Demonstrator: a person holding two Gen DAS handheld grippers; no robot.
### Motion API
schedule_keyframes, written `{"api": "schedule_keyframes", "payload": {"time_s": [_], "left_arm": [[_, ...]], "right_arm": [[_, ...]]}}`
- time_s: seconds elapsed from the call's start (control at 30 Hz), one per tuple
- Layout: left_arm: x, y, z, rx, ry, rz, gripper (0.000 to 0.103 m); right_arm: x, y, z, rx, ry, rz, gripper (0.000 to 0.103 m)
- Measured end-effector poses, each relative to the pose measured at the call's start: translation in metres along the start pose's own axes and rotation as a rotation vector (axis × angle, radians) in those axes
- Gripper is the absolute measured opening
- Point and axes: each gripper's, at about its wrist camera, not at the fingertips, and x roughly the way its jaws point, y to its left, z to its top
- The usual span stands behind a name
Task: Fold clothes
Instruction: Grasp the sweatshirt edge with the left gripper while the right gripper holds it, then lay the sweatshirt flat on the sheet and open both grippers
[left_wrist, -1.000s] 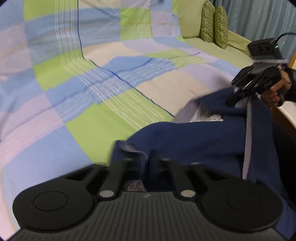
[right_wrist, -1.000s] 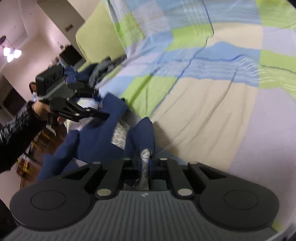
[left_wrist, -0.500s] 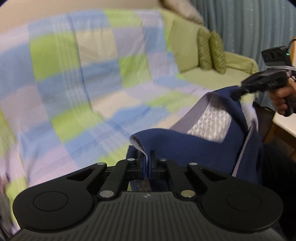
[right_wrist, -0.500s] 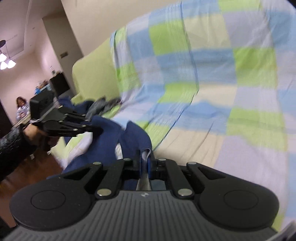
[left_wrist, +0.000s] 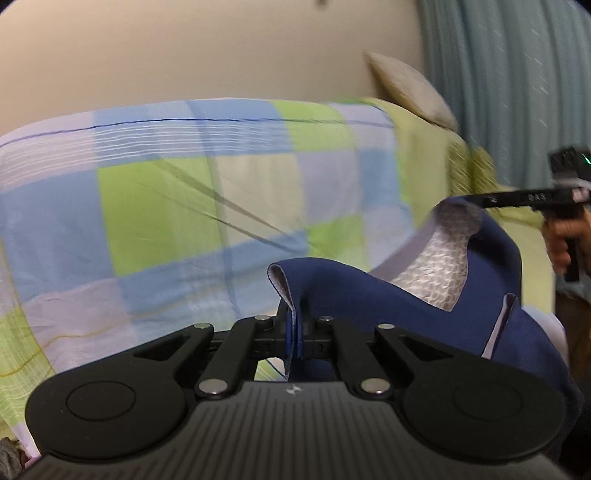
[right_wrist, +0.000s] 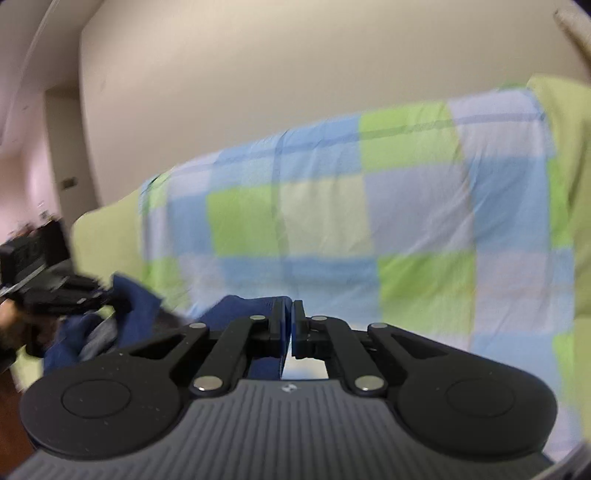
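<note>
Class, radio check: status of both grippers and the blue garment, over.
Left gripper shut on blue garment. Right gripper shut on it too. Garment stretched between them above checked sheet. Nothing obstructing.

Two black hand-held tools
Left tool and right tool: ribbed grey body, black linkage arms, silver screws, round side discs.

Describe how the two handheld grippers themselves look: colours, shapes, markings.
The left gripper and the right gripper look alike: matte black, ribbed grey housing with a small white logo, two round black discs, angled linkage bars with silver pins. The right gripper's top-mounted black box shows a green light.
</note>
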Motion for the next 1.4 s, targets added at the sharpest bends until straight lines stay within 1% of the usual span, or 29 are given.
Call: {"api": "schedule_keyframes", "payload": {"time_s": [0.07, 0.17, 0.27, 0.3, 0.33, 0.37, 0.4, 0.43, 0.47, 0.57, 0.63, 0.67, 0.7, 0.73, 0.77, 0.83, 0.9, 0.97, 1.0, 1.07, 1.1, 1.13, 1.17, 1.2, 1.23, 1.27, 1.33, 1.37, 1.4], "left_arm": [[0.026, 0.010, -0.007, -0.002, 0.002, 0.035, 0.000], [0.074, 0.025, -0.029, -0.029, 0.031, 0.071, 0.001], [0.113, 0.033, -0.051, -0.060, 0.077, 0.104, 0.004], [0.131, 0.037, -0.063, -0.084, 0.102, 0.123, 0.012], [0.145, 0.041, -0.075, -0.110, 0.118, 0.155, 0.013], [0.151, 0.045, -0.084, -0.128, 0.125, 0.180, 0.014], [0.152, 0.047, -0.088, -0.138, 0.128, 0.190, 0.033], [0.152, 0.049, -0.092, -0.144, 0.128, 0.192, 0.045], [0.148, 0.053, -0.097, -0.151, 0.131, 0.185, 0.046], [0.122, 0.059, -0.110, -0.163, 0.167, 0.149, 0.049], [0.087, 0.057, -0.123, -0.163, 0.198, 0.096, 0.059], [0.069, 0.055, -0.129, -0.163, 0.214, 0.068, 0.062], [0.055, 0.053, -0.137, -0.149, 0.236, 0.047, 0.066], [0.043, 0.051, -0.144, -0.131, 0.260, 0.030, 0.068], [0.031, 0.048, -0.152, -0.113, 0.284, 0.012, 0.070], [0.018, 0.046, -0.170, -0.116, 0.334, 0.009, 0.073], [0.011, 0.047, -0.188, -0.164, 0.387, 0.007, 0.076], [0.008, 0.047, -0.203, -0.196, 0.424, 0.019, 0.076], [0.006, 0.046, -0.206, -0.208, 0.409, 0.016, 0.076], [0.003, 0.043, -0.208, -0.247, 0.376, -0.017, 0.069], [0.004, 0.041, -0.208, -0.270, 0.366, -0.050, 0.049], [0.003, 0.039, -0.207, -0.265, 0.362, -0.054, 0.010], [0.001, 0.035, -0.205, -0.251, 0.359, -0.049, 0.008], [0.000, 0.032, -0.202, -0.237, 0.353, -0.047, 0.008], [-0.001, 0.029, -0.200, -0.224, 0.347, -0.046, 0.006], [-0.003, 0.028, -0.200, -0.221, 0.345, -0.046, 0.006], [-0.017, 0.024, -0.192, -0.224, 0.294, -0.069, 0.005], [-0.025, 0.021, -0.188, -0.220, 0.271, -0.076, 0.005], [-0.033, 0.019, -0.184, -0.216, 0.248, -0.084, 0.005]], "right_arm": [[0.032, -0.014, 0.013, -0.013, -0.031, -0.044, 0.001], [0.067, -0.021, 0.013, -0.063, -0.022, -0.081, 0.001], [0.135, -0.034, -0.016, -0.120, 0.048, -0.157, 0.001], [0.146, -0.038, -0.025, -0.118, 0.055, -0.183, 0.003], [0.155, -0.042, -0.033, -0.110, 0.058, -0.209, 0.014], [0.163, -0.046, -0.040, -0.102, 0.061, -0.235, 0.019], [0.168, -0.056, -0.053, -0.030, 0.039, -0.264, 0.026], [0.167, -0.060, -0.058, 0.005, 0.027, -0.267, 0.028], [0.162, -0.062, -0.062, 0.034, 0.016, -0.258, 0.030], [0.148, -0.064, -0.076, 0.058, 0.052, -0.223, 0.034], [0.135, -0.063, -0.085, 0.093, 0.112, -0.155, 0.039], [0.128, -0.062, -0.089, 0.107, 0.144, -0.123, 0.040], [0.120, -0.059, -0.094, 0.113, 0.184, -0.076, 0.044], [0.113, -0.054, -0.102, 0.109, 0.238, -0.021, 0.051], [0.107, -0.049, -0.109, 0.100, 0.275, 0.007, 0.055], [0.100, -0.040, -0.124, 0.079, 0.344, 0.032, 0.068], [0.097, -0.032, -0.138, 0.060, 0.399, 0.034, 0.068], [0.098, -0.028, -0.143, 0.053, 0.417, 0.038, 0.068], [0.099, -0.028, -0.143, 0.052, 0.419, 0.037, 0.068], [0.111, -0.028, -0.142, 0.052, 0.433, 0.021, 0.068], [0.115, -0.029, -0.142, 0.057, 0.437, 0.017, 0.068], [0.119, -0.031, -0.143, 0.070, 0.442, 0.015, 0.066], [0.122, -0.032, -0.143, 0.080, 0.446, 0.017, 0.059], [0.126, -0.032, -0.144, 0.086, 0.455, 0.017, 0.035], [0.132, -0.031, -0.145, 0.087, 0.472, 0.012, 0.007], [0.132, -0.031, -0.146, 0.090, 0.483, 0.010, 0.006], [0.128, -0.028, -0.145, 0.098, 0.481, 0.023, 0.005], [0.123, -0.026, -0.143, 0.096, 0.467, 0.025, 0.005], [0.108, -0.024, -0.135, 0.119, 0.419, 0.025, 0.004]]}}
